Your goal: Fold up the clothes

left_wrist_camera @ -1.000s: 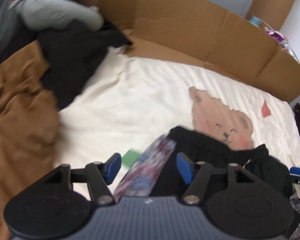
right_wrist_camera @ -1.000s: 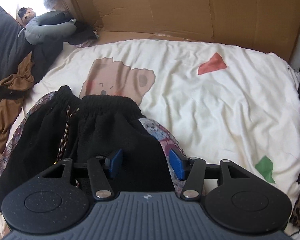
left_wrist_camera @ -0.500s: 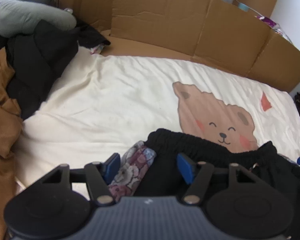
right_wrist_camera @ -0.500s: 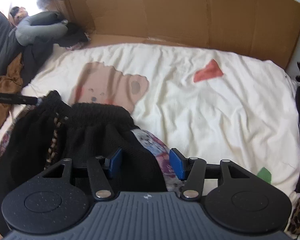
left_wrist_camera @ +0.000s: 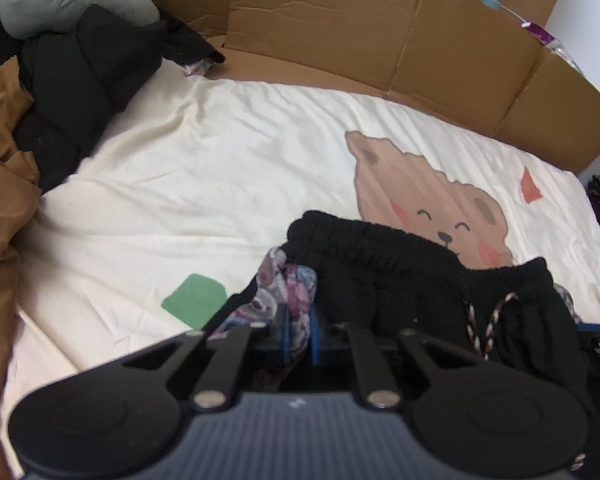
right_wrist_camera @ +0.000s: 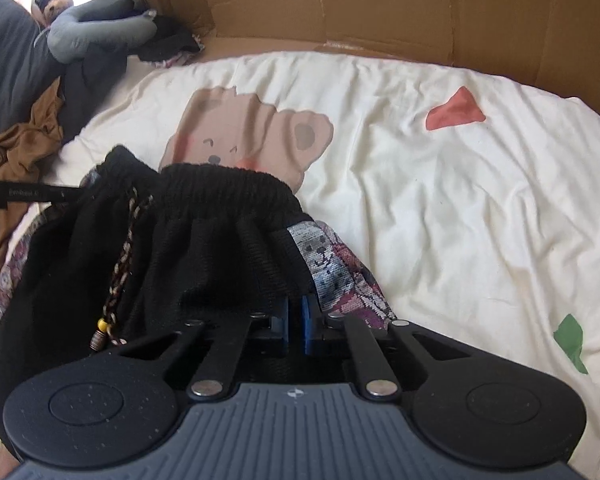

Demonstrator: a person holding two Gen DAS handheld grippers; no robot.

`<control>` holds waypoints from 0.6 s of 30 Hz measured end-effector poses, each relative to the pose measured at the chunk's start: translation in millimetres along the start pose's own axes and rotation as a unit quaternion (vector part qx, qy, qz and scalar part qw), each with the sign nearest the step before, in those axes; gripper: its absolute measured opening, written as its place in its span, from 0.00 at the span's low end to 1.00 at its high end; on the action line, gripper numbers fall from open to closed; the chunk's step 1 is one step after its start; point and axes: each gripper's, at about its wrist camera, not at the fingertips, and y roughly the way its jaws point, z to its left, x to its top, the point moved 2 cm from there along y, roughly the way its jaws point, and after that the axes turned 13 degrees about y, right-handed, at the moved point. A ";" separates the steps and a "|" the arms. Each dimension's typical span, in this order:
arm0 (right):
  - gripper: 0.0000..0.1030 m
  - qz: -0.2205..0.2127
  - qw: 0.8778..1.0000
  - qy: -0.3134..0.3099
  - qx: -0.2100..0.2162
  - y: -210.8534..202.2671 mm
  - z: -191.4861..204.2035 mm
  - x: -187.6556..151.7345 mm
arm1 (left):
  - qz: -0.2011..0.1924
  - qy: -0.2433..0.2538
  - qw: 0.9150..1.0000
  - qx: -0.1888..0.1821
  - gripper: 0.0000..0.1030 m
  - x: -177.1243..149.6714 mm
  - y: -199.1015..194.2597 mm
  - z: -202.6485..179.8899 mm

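Black pants [left_wrist_camera: 388, 276] [right_wrist_camera: 204, 248] with an elastic waistband, floral patterned side panels and a braided drawstring [right_wrist_camera: 120, 272] lie bunched on a cream bed sheet [left_wrist_camera: 180, 184] [right_wrist_camera: 460, 208]. My left gripper [left_wrist_camera: 298, 330] is shut on the floral panel at the left side of the waistband. At the right side my right gripper [right_wrist_camera: 296, 320] is shut on the pants beside the other floral strip [right_wrist_camera: 332, 264]. The left gripper's arm [right_wrist_camera: 20, 194] shows at the left edge of the right wrist view.
The sheet bears a bear print [left_wrist_camera: 428, 200] plus red and green patches. Cardboard walls [left_wrist_camera: 380, 40] [right_wrist_camera: 380, 12] line the far side. At the left sits a pile of brown [left_wrist_camera: 0, 184], black and grey clothes [left_wrist_camera: 72, 4] with a dark pillow [right_wrist_camera: 4, 60].
Both grippers went from open to shut on the waistband sides of the pants. The left gripper swung right and settled at the floral panel; the right stayed nearly in place.
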 end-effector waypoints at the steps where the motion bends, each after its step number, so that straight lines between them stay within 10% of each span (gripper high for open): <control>1: 0.00 -0.002 1.000 0.002 0.002 -2.2 0.7 0.2 | -0.001 0.001 1.000 0.003 0.10 -0.1 -0.3 -0.6; 18: 0.03 -0.024 1.000 -0.009 0.015 -13.6 19.1 -4.6 | -0.027 -0.042 0.997 0.056 0.50 4.6 -18.6 16.7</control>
